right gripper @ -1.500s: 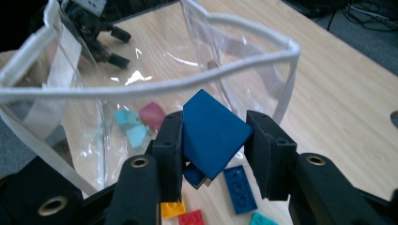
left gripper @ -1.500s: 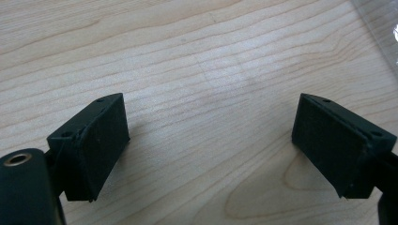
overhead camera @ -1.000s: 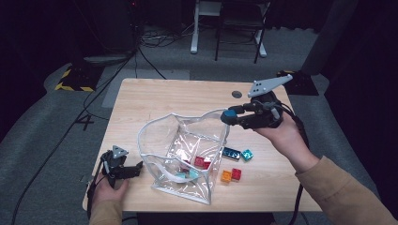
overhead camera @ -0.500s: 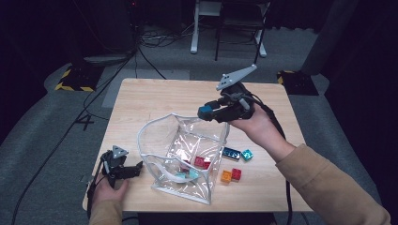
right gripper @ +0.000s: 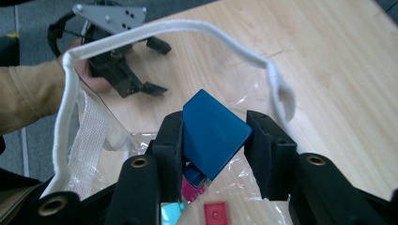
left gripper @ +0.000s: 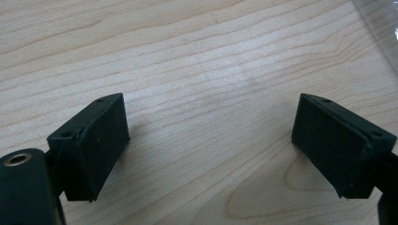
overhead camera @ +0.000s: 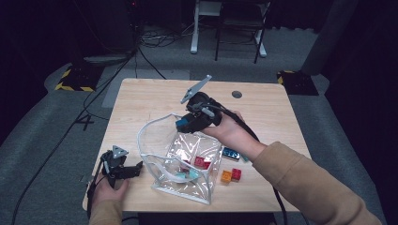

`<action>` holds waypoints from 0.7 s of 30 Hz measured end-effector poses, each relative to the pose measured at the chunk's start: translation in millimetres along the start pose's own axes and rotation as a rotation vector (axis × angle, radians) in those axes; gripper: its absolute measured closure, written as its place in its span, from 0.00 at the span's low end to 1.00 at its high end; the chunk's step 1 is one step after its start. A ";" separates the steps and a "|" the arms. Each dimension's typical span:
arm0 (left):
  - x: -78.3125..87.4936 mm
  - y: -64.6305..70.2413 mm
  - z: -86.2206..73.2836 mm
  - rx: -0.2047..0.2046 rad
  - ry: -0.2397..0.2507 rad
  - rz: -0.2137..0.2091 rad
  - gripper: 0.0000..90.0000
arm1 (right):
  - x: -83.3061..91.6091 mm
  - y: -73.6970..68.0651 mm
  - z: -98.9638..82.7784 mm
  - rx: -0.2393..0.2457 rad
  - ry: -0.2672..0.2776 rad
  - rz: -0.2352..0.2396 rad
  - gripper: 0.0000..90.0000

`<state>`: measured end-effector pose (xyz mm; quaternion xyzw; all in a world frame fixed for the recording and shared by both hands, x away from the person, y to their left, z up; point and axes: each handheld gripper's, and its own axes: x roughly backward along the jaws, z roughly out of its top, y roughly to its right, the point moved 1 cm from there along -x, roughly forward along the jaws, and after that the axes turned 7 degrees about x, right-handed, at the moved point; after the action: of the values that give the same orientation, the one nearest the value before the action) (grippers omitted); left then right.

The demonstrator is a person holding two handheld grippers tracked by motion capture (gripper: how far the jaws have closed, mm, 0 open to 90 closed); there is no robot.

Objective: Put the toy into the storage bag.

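A clear plastic bag (overhead camera: pixel 155 140) with a white rim (right gripper: pixel 225 35) stands open in the middle of the wooden table (overhead camera: pixel 141 101). My right gripper (overhead camera: pixel 182 123) hovers over the bag's far rim, shut on a blue brick (right gripper: pixel 213 133) that sits tilted between its jaws. Under it, inside the bag, lie a red brick (overhead camera: pixel 202 162) and a teal piece (overhead camera: pixel 185 176). Left of the bag my left gripper (overhead camera: pixel 133 169) rests near the table's front edge. It is open, with bare wood between the jaws (left gripper: pixel 211 136).
To the right of the bag, loose bricks lie on the table: a blue one (overhead camera: pixel 231 153), an orange one (overhead camera: pixel 226 176) and a red one (overhead camera: pixel 236 174). A dark round hole (overhead camera: pixel 237 94) marks the table's far side. Cables trail on the floor behind.
My right gripper has carried the blue brick leftward and slightly down, from right of the bag to over its open mouth. The left gripper has stayed put.
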<state>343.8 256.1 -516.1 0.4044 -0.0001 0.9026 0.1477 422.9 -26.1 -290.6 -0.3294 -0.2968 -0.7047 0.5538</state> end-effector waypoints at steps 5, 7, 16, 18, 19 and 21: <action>-0.2 0.2 0.0 0.003 0.002 0.000 0.13 | -21.6 -4.4 3.3 0.005 -0.070 0.000 0.65; -0.2 0.2 0.0 0.002 0.002 0.000 0.13 | -29.6 -4.7 3.7 0.003 -0.097 0.005 0.65; -0.2 0.2 0.0 0.003 0.003 -0.001 0.13 | -55.4 -9.3 5.5 0.008 -0.252 0.056 0.65; -0.2 0.2 0.0 0.003 0.002 -0.001 0.13 | -59.6 -10.6 5.2 0.016 -0.274 0.086 0.65; -0.2 0.2 0.0 0.003 0.002 -0.001 0.13 | -62.2 -11.8 4.9 0.016 -0.293 0.090 0.65; -0.2 0.2 0.0 0.003 0.002 -0.001 0.13 | -66.9 -13.7 3.5 0.032 -0.328 0.097 0.65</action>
<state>343.9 255.9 -516.2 0.4037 0.0013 0.9029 0.1474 421.3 18.7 -342.3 -0.4452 -0.3783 -0.6091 0.5364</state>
